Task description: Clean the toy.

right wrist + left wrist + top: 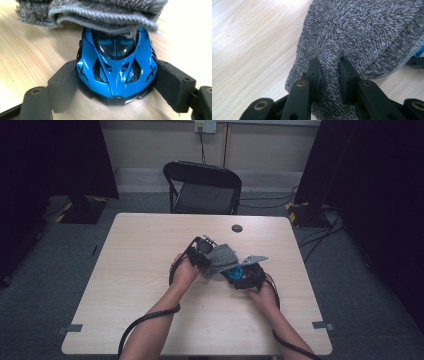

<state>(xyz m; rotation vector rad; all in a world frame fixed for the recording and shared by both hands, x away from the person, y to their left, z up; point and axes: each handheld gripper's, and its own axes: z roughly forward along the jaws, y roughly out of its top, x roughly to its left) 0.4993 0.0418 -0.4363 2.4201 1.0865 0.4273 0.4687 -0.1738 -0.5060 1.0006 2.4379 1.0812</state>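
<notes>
A grey terry cloth [223,258] is bunched over a blue toy car [233,271] near the middle of the wooden table [150,245]. My left gripper [204,256] is shut on a fold of the cloth [362,37], its pads [314,72] pinching the fabric from both sides. My right gripper [246,275] is shut on the blue toy car [116,67], one jaw pressed against each flank. The cloth [100,12] lies on the car's roof and windscreen and hides its far end.
A small dark round disc [237,228] lies on the table behind the grippers. A black folding chair [202,187] stands at the table's far edge. Black cables trail from both grippers toward the near edge.
</notes>
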